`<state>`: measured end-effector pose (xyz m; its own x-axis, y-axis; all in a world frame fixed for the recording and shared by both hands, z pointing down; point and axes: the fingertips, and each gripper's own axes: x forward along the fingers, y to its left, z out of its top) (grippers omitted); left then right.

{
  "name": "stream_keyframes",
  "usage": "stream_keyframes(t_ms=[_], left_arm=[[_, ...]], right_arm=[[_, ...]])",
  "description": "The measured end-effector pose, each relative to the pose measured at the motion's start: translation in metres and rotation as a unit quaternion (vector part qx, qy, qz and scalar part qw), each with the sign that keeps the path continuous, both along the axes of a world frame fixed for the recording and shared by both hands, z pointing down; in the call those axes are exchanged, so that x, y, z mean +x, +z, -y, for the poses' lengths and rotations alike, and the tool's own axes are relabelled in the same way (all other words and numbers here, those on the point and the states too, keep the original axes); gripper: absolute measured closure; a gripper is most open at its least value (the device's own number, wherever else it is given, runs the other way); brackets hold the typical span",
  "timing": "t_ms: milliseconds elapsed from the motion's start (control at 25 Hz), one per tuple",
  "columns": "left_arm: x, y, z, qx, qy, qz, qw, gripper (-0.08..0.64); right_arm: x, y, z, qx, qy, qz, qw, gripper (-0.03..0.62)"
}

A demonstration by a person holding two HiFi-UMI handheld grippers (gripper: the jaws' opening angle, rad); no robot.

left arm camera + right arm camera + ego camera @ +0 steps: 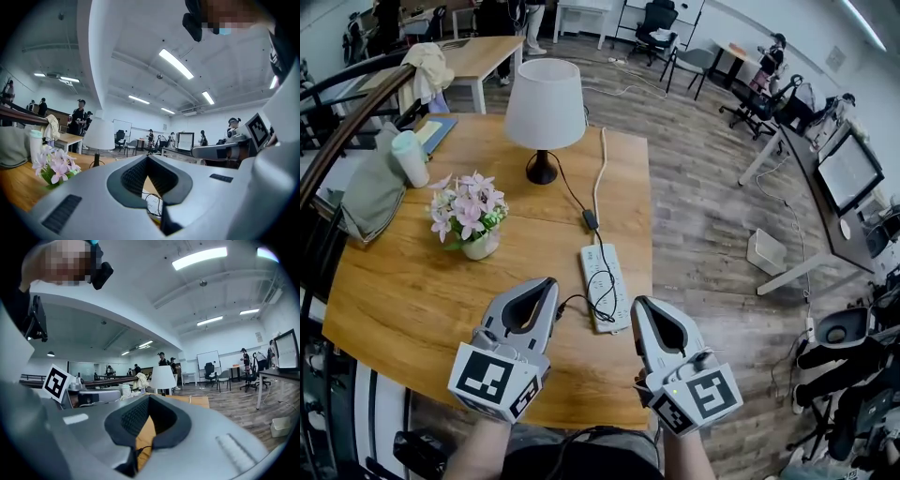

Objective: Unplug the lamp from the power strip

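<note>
White power strip (593, 269) on a wooden table (403, 291), the limp black cord (607, 292) of the lamp (545, 103) looped over it. The left gripper (550, 283) and right gripper (639, 303) flank its near end, jaws together, empty. Likely best to pinch the rigid plug, not the cord, bracing the light strip

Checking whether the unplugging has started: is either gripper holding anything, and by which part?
Nothing is held. The left gripper and right gripper are both shut and empty, either side of the power strip's near end.
</note>
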<state>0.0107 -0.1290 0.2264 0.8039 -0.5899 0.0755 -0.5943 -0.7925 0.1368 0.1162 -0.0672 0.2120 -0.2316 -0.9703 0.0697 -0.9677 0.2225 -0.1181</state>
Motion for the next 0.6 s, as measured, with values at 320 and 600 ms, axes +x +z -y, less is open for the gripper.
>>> stream_keyframes(t_ms=[320, 600], left_arm=[[-0.004, -0.025, 0.003, 0.029, -0.013, -0.011, 0.9994, 0.566], [-0.005, -0.036, 0.005, 0.04, -0.018, -0.018, 0.9989, 0.566]], right_arm=[[0.005, -0.023, -0.002, 0.027, 0.004, -0.005, 1.0, 0.584], [0.005, -0.032, -0.002, 0.041, 0.001, -0.006, 0.999, 0.585]])
